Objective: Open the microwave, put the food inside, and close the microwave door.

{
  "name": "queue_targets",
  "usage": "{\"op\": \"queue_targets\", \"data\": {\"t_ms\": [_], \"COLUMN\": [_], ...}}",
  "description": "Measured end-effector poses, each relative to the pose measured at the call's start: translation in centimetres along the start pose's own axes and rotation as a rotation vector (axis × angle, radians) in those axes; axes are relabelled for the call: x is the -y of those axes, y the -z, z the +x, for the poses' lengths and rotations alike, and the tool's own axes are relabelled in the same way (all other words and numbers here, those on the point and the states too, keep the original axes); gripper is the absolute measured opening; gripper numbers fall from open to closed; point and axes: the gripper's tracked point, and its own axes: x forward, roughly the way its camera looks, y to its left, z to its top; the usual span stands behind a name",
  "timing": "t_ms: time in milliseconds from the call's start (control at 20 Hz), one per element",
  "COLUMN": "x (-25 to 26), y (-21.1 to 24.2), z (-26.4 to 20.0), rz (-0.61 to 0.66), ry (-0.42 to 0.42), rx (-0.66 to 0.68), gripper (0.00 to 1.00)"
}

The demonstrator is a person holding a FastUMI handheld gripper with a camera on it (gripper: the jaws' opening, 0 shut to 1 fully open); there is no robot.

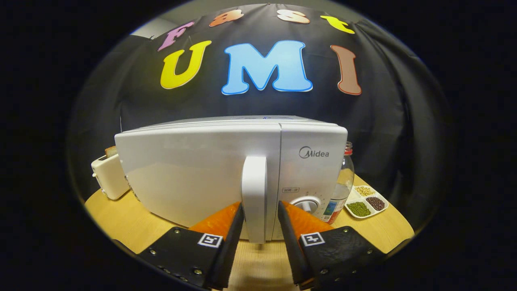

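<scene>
A white microwave (194,169) stands on a round wooden table (121,218), facing me. Its door covers the left and middle of the front, and I cannot tell whether it is fully closed. The vertical white door handle (254,190) sits just left of the control panel with its dial (307,205). My gripper (260,204) is open and straddles the lower part of the handle. The left finger (236,226) lies against the handle's left side. A small gap separates the right finger (287,226) from the handle's right side.
A cream toaster (108,176) with a slice in its slot stands left of the microwave. Right of the microwave are a glass jar with a red lid (343,182) and a white divided tray of beans and grains (366,202). The table edge curves close below the fingers.
</scene>
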Motion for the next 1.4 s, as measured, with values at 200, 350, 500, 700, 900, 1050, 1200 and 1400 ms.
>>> {"op": "queue_targets", "data": {"t_ms": [200, 350, 500, 700, 900, 1050, 1200, 1400], "x": [-0.3, -0.3, -0.5, -0.4, -0.5, -1.9, -2.5, -4.0], "y": [-0.1, -0.1, 0.0, 0.0, 0.3, 1.3, 2.1, 2.9], "z": [0.0, -0.1, -0.1, -0.2, -0.9, -4.2, -6.2, -8.7], "rz": [-0.043, -0.012, -0.004, -0.004, 0.015, -0.064, -0.065, -0.057], "ry": [0.014, 0.01, 0.005, 0.022, 0.03, 0.023, 0.007, -0.005], "rx": [0.012, 0.0, -0.008, -0.025, -0.063, -0.027, -0.054, -0.085], "gripper": [0.32, 0.28, 0.19, 0.11, 0.11, 0.11, 0.11, 0.11]}}
